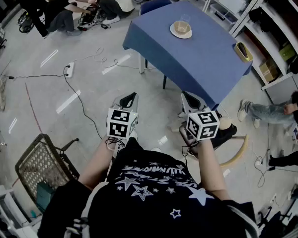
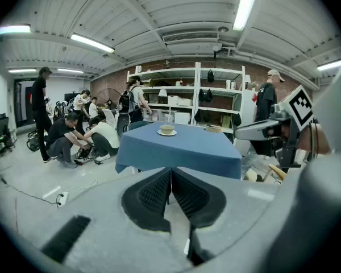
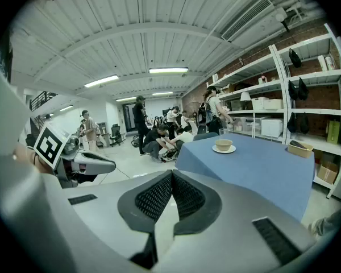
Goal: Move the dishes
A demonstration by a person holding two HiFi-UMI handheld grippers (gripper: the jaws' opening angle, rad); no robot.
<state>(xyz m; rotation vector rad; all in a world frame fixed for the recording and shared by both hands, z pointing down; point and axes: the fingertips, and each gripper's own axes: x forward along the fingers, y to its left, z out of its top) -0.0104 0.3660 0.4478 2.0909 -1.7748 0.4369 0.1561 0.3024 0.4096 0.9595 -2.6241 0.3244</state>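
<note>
Sitting on its one plate (image 1: 173, 32) on the blue desk (image 1: 198, 63), the single bowl (image 1: 181, 28) lies ahead, well apart from both tongs, with the right tongs (image 1: 191, 100) nearer than the left tongs (image 1: 129, 99). One glass (image 1: 185, 19) stands just behind; one yellow tray (image 1: 249, 58) sits at the desk's right edge. Both tongs are closed and empty.
</note>
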